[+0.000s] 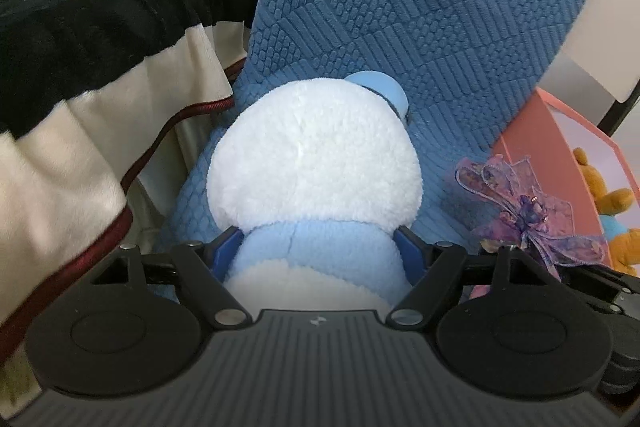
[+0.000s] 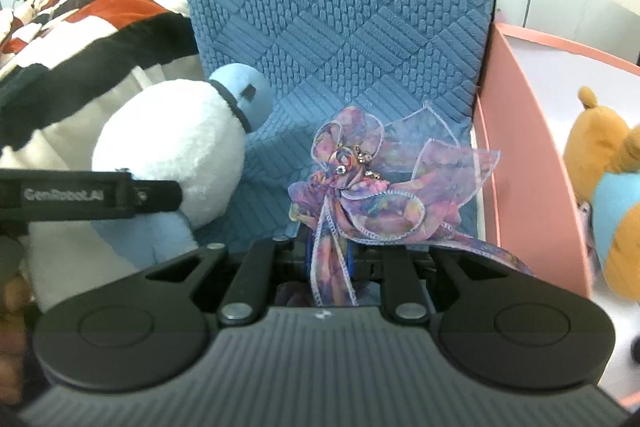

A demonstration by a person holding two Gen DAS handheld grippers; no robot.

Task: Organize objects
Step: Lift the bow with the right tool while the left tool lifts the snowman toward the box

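Left wrist view
Left gripper (image 1: 320, 251): fingers (image 1: 228, 251) spread wide yet pressed against both flanks of the plush toy (image 1: 316, 163), grasping it at its light-blue middle.
Plush toy: white fluffy head and light-blue body, seen from behind, small blue cap at the upper right of the head; fills the centre, in front of the blue cushion (image 1: 420, 7).
Blue cushion: quilted, upright, directly behind the toy.
Striped blanket (image 1: 100, 27): cream, black and orange-red, draped at the left, edge hanging beside the cushion.
Ribbon bow (image 1: 532, 211): purple-pink, sheer, at the right, just beside the toy.
Pink box (image 1: 556, 147): at the right edge, open, with a brown teddy (image 1: 608, 203) inside.

Right wrist view
Right gripper (image 2: 330, 259): fingers clenched nearly together on the tails of the ribbon bow (image 2: 360, 183), blue pads just visible on either side of the ribbon.
Ribbon bow: loops fanned out above the fingers, small beads at its knot, in front of the blue cushion (image 2: 340, 7).
Plush toy (image 2: 176, 155): left of the bow, tilted, cap toward the cushion, one black arm of the left gripper (image 2: 92, 195) crossing it.
Pink box (image 2: 520, 131): right of the cushion, wall close beside the bow; brown teddy (image 2: 608, 163) in a blue top inside.
Striped blanket (image 2: 100, 23): upper left, behind the toy.
Hand (image 2: 14, 311): partly visible at the lower left edge, blurred.
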